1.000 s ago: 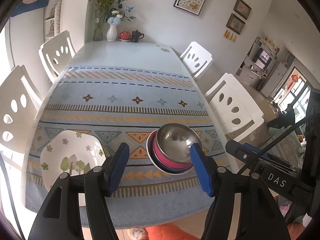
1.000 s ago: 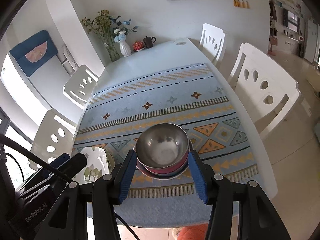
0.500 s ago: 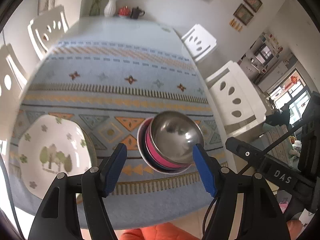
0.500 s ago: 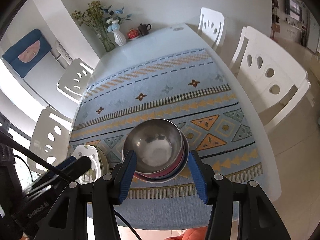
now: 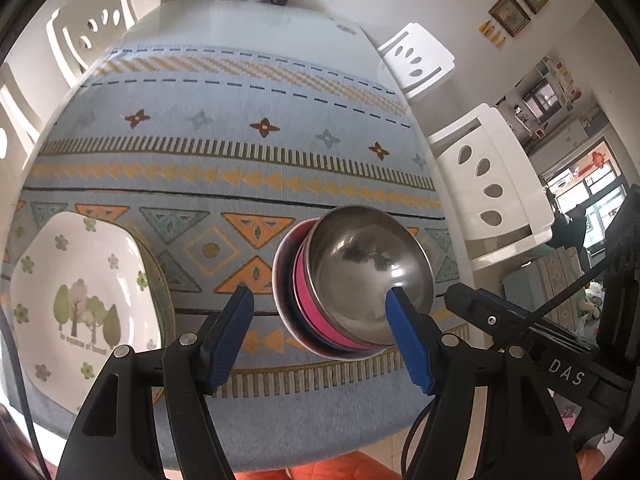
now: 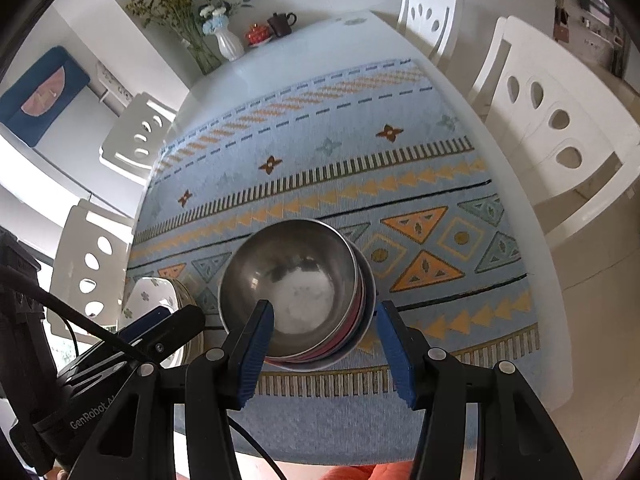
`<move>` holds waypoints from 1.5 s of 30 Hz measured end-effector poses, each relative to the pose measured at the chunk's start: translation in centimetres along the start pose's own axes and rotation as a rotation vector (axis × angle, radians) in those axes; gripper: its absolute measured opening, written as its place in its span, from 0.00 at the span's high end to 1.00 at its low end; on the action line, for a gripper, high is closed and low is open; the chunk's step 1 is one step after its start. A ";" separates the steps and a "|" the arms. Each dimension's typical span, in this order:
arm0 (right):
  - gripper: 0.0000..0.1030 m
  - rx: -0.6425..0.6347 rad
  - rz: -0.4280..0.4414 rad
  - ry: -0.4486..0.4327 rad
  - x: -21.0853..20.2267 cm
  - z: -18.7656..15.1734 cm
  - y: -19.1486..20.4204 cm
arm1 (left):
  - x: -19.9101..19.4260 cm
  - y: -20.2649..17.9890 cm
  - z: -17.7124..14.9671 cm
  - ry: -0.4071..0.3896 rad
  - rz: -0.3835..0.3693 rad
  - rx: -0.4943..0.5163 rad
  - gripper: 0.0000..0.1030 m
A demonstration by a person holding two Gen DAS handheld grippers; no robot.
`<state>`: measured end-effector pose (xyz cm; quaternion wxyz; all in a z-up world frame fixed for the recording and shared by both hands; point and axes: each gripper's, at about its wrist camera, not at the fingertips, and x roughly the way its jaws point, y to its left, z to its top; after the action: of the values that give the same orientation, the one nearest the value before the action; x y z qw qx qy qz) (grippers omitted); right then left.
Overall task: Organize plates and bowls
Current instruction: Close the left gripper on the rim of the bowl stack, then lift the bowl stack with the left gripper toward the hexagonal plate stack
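Bright, soft daylight; strong fisheye bending with dark corners.
The steel bowl [image 5: 362, 276] shows glare and reflections, the window [image 6: 24, 168] at left is overexposed, and the patterned cloth [image 6: 360, 168] looks slightly blurred.

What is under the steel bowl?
The steel bowl is nested in a pink bowl, which sits on a dark plate. The bowl covers whatever lies between or beneath them.
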<state>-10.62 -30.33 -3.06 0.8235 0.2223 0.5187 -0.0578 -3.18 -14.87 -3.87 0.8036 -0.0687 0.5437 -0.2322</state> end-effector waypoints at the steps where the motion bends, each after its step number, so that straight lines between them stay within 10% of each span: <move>1: 0.50 0.006 0.005 0.003 0.3 0.1 -0.2 | 0.2 0.1 0.1 0.006 -0.001 -0.005 0.35; 40: 0.50 0.149 0.181 0.227 10.0 -0.2 -4.5 | 8.0 2.9 -0.8 0.127 -0.080 -0.157 0.41; 45: 0.62 0.147 0.188 0.213 10.5 -0.6 -4.7 | 8.5 2.4 -1.1 0.131 -0.099 -0.141 0.51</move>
<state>-7.94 -32.86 -13.94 0.7471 0.3342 0.5745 0.0055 -0.88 -16.39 -12.35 0.7471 -0.1367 0.6059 -0.2368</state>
